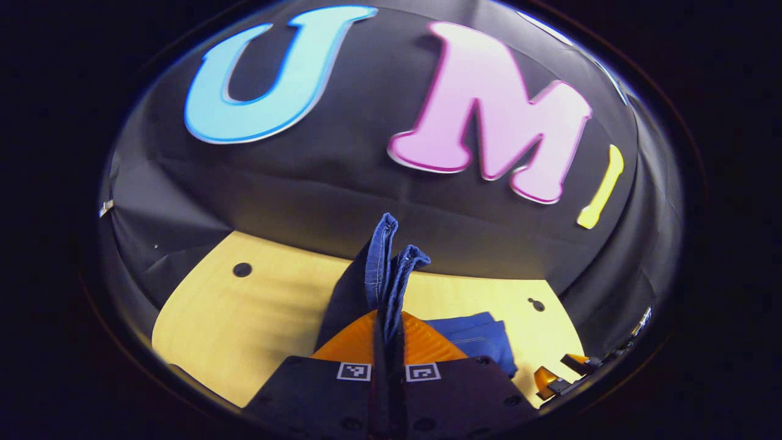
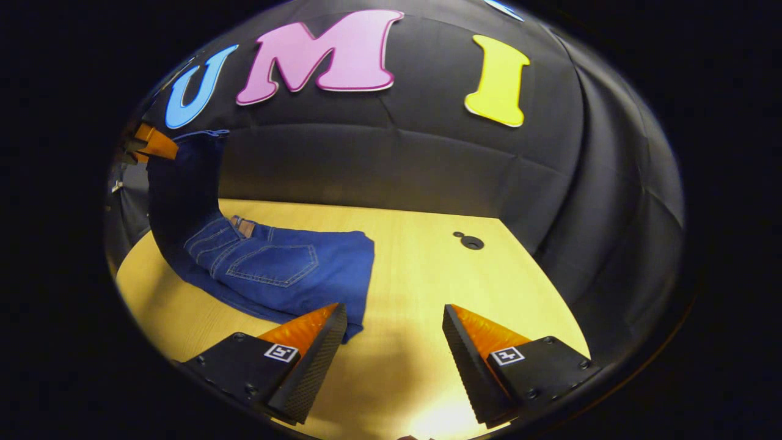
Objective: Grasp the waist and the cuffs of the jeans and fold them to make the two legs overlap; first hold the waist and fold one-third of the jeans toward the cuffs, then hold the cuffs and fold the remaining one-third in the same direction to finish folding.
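The left gripper (image 1: pixel 388 360) pinches the cuffs (image 1: pixel 391 263) above the table (image 2: pixel 415 269); the right gripper (image 2: pixel 391 342) hovers agape beside the jeans (image 2: pixel 281 269). Final fold likely next.

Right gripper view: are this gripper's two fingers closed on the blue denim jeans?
No: the right gripper stands open over the wooden table, beside the blue denim jeans.

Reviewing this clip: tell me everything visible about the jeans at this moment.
The jeans are blue denim with pale stitching and a back pocket facing up. Part lies folded flat on the table, beside the open right gripper, whose one finger overlaps the fabric's edge in the picture. The rest rises in a dark sheet to the left gripper. In the left gripper view, two hemmed edges stick up between its shut fingers.
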Demonstrator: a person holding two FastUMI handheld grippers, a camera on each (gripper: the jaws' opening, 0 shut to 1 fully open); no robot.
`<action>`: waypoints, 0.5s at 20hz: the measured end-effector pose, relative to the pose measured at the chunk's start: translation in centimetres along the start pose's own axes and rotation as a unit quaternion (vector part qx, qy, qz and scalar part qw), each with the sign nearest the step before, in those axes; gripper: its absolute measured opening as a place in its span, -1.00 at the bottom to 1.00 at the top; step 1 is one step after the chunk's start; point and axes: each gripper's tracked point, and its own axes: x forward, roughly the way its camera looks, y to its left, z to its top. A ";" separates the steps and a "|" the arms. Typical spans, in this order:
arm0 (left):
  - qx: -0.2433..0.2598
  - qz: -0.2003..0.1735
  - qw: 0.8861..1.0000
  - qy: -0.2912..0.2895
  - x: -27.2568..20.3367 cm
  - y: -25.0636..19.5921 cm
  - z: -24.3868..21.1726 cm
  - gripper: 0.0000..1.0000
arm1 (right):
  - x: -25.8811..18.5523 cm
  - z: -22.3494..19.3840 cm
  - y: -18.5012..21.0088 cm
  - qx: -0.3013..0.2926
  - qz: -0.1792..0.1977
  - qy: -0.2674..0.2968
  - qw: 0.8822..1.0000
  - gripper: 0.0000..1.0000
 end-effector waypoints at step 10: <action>0.100 -0.033 0.984 0.145 8.7 -15.2 -15.6 -0.87 | -5.0 -3.3 -7.9 0.043 -0.059 0.023 0.997 0.94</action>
